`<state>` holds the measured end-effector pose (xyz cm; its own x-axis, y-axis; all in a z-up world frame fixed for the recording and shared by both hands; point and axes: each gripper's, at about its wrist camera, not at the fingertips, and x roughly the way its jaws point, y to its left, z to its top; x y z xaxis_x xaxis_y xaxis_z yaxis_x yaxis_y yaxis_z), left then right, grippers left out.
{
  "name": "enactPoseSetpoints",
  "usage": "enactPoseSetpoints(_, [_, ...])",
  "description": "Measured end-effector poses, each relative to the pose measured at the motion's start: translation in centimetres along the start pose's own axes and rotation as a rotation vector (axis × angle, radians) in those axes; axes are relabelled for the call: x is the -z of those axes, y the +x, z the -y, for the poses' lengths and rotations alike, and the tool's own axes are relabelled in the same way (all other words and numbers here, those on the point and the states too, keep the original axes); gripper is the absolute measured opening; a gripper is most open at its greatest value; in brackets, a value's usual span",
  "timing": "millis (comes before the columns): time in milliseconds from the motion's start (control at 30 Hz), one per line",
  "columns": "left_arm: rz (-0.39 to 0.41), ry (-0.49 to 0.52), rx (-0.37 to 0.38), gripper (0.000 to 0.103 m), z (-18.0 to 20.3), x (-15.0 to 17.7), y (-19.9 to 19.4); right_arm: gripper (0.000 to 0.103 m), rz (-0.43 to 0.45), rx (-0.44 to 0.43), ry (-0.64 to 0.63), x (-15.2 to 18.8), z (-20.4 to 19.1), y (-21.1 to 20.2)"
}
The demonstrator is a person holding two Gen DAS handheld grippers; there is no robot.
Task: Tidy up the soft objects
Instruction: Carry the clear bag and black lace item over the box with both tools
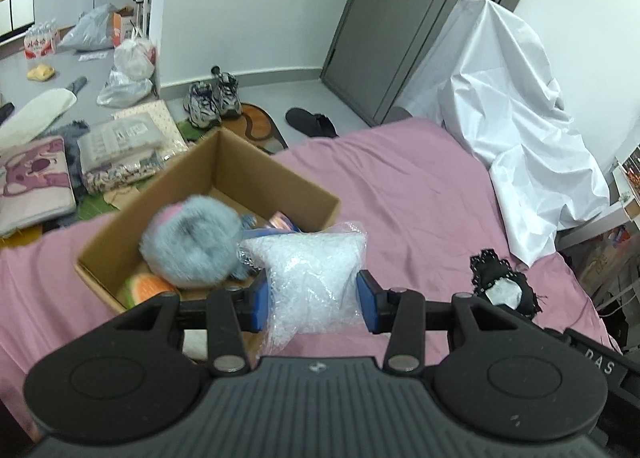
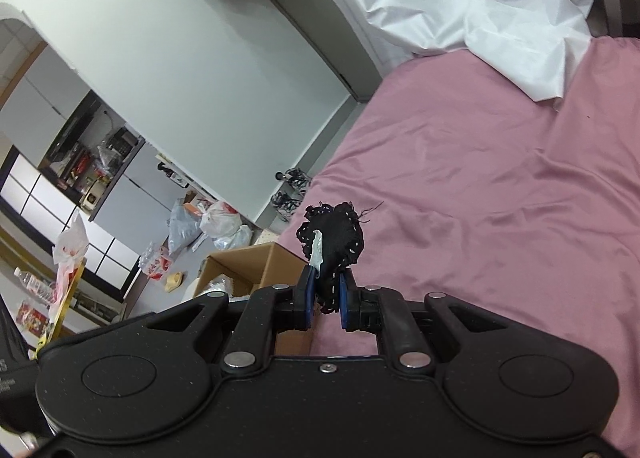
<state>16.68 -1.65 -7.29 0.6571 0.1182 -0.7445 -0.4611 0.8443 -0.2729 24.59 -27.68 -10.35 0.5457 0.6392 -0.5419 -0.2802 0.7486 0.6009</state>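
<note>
My left gripper is shut on a clear plastic bag of white filling, held above the pink bed beside the cardboard box. In the box lie a fluffy grey-blue plush and an orange-green plush. My right gripper is shut on a small black stitched fabric pouch with a white tag, held above the bed. The pouch also shows in the left wrist view, at the right. The box corner shows in the right wrist view.
The pink bed sheet spreads to the right, with a white cloth-covered shape at its far side. The floor at the left holds packaged bedding, plastic bags, sneakers and a black slipper. A grey door stands behind.
</note>
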Motion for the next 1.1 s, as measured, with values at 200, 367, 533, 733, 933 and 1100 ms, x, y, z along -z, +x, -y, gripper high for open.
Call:
enactPoseSetpoints(200, [0.03, 0.0, -0.02, 0.043, -2.2, -1.9, -0.5, 0.012, 0.009, -0.023, -0.035, -0.1, -1.3, 0.4])
enactPoseSetpoints(367, [0.04, 0.0, -0.018, 0.043, -3.4, -3.2, -0.5, 0.012, 0.017, -0.038, -0.06, -0.2, -2.5, 0.6])
enactPoseSetpoints(533, [0.045, 0.006, -0.004, 0.043, -4.5, -4.3, -0.5, 0.012, 0.015, -0.053, -0.093, 0.0, -3.7, 1.2])
enactPoseSetpoints(733, [0.035, 0.01, 0.015, 0.043, -6.0, -5.2, -0.2, 0.012, -0.009, -0.061, -0.139, 0.7, -5.5, 2.1])
enactPoseSetpoints(933, [0.025, 0.033, 0.052, 0.043, -7.2, -5.9, 0.6, 0.012, -0.023, -0.06, -0.183, 1.8, -7.8, 3.0])
enactPoseSetpoints(1100, [0.008, 0.037, 0.067, 0.043, -8.5, -6.4, 1.5, 0.012, -0.065, -0.056, -0.216, 2.9, -9.4, 4.4])
